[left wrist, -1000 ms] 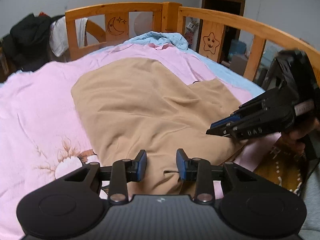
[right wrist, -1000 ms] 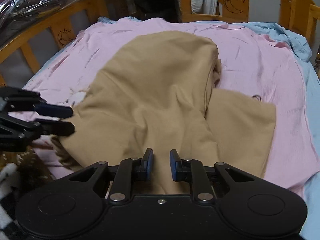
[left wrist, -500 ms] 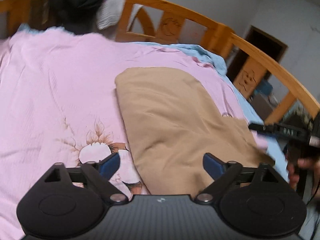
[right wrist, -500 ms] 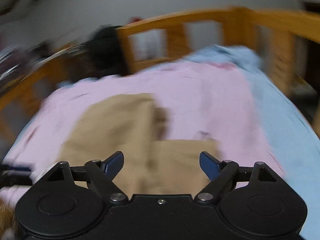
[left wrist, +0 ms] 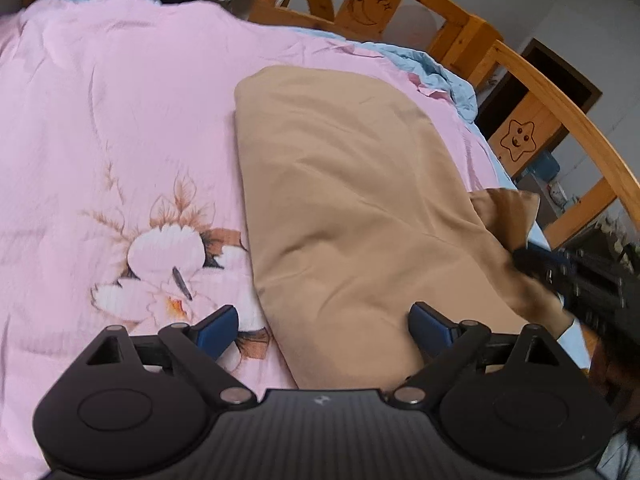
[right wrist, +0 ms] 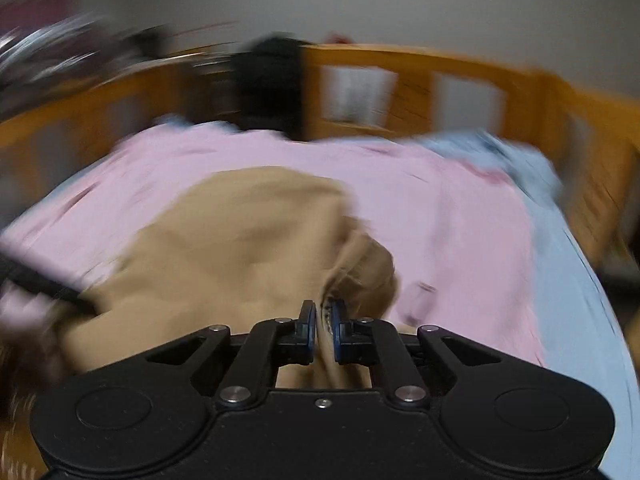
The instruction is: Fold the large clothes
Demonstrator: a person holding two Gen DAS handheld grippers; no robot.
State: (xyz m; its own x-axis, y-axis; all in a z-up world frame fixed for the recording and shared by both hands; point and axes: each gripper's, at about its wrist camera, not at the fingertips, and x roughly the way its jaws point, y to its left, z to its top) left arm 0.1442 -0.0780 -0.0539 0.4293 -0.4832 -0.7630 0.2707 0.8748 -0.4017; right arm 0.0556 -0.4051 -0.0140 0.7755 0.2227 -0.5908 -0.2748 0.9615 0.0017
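A large tan garment (left wrist: 352,200) lies partly folded on a pink quilt (left wrist: 120,120). My left gripper (left wrist: 322,320) is open, its blue pads astride the garment's near left edge with nothing pinched. My right gripper (right wrist: 324,320) has its jaws closing, and its pads pinch a bunched fold of the tan garment (right wrist: 240,232). In the left wrist view the right gripper (left wrist: 580,276) sits at the garment's right edge, where a tan corner stands raised. The right wrist view is blurred by motion.
A wooden bed rail (left wrist: 560,108) with moon and star carvings rings the bed. A blue sheet (left wrist: 440,68) is bunched at the far right corner. Dark clothes (right wrist: 272,84) hang over the far rail. The quilt spreads wide to the left.
My left gripper opened wide and rolled, now sitting over the garment's left edge. My right gripper opened, then closed on a fold at the garment's right side and lifted it.
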